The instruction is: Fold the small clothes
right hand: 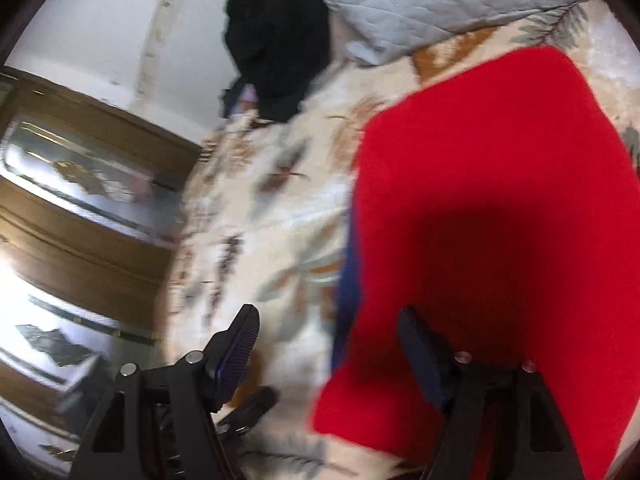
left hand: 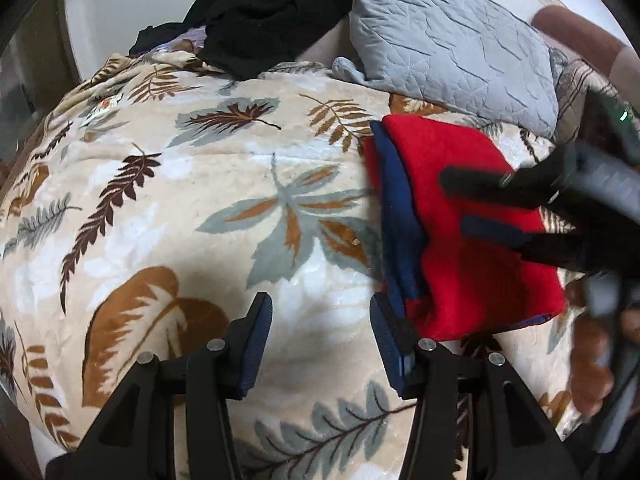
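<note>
i am holding a claw in each hand over a bed covered by a leaf-print blanket. my left gripper is standing spread with nothing between its pads, its right pad lying just beside the edge of a folded red and navy garment. my right gripper is hovering over that garment, jaws apart and pinching nothing. the garment is lying flat on the blanket, near a grey quilted pillow. a heap of black clothing is sitting beside the pillow. no containers are showing.
</note>
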The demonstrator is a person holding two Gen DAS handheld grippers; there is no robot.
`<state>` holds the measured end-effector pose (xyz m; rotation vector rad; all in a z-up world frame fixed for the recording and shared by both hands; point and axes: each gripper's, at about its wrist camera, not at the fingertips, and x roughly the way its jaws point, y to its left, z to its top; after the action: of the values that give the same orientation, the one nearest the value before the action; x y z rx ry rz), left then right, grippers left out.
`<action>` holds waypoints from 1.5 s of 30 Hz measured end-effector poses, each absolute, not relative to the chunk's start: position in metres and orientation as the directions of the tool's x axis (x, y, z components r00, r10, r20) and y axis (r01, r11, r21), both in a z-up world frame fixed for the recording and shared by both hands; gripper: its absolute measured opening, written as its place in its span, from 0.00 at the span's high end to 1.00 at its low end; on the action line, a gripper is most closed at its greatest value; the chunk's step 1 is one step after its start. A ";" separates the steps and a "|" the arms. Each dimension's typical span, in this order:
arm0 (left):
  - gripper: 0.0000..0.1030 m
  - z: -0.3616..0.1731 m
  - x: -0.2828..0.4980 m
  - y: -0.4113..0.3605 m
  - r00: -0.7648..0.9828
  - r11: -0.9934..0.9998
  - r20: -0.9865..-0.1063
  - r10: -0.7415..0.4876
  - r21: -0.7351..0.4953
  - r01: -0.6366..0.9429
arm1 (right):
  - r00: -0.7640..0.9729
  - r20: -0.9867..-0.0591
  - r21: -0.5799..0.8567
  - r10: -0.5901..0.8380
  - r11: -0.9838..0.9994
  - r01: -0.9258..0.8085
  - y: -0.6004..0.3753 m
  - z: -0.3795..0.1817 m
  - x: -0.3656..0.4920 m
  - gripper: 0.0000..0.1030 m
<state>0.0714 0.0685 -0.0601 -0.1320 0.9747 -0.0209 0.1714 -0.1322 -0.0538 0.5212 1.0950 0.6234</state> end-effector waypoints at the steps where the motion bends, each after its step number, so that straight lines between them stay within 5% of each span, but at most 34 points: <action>1: 0.50 -0.060 0.070 0.068 0.560 0.992 -0.825 -0.076 -0.121 -0.043 | 0.315 -0.659 0.658 0.683 0.727 -0.196 -0.130 -0.058 0.171 0.27; 6: 0.50 -0.056 0.061 0.067 0.570 0.992 -0.817 -0.088 -0.125 -0.027 | 0.305 -0.632 0.702 0.712 0.693 -0.163 -0.142 -0.069 0.158 0.28; 14: 0.49 -0.059 0.119 0.063 0.496 0.904 -0.777 -0.387 -0.425 0.040 | 0.523 -0.567 0.662 0.637 0.730 -0.171 -0.225 -0.027 0.110 0.28; 21: 0.49 -0.071 0.184 0.033 0.447 0.875 -0.771 -0.453 -0.481 0.057 | 0.567 -0.543 0.677 0.619 0.723 -0.141 -0.271 -0.045 0.098 0.27; 23: 0.52 -0.077 0.196 0.029 0.435 0.878 -0.781 -0.448 -0.476 0.048 | 0.570 -0.532 0.688 0.626 0.712 -0.141 -0.278 -0.052 0.097 0.27; 25: 0.86 -0.088 0.208 0.026 0.404 0.904 -0.822 -0.402 -0.427 0.033 | 0.575 -0.521 0.699 0.631 0.702 -0.137 -0.282 -0.059 0.097 0.27; 45: 0.89 -0.088 0.195 0.020 0.486 0.959 -0.834 -0.260 -0.281 0.030 | 0.519 -0.450 0.796 0.726 0.590 -0.135 -0.271 -0.041 0.157 0.25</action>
<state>0.1948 0.0197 -0.0875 -0.2422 1.0512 -0.1783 0.1571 -0.2711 -0.0414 0.7789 0.8779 0.5842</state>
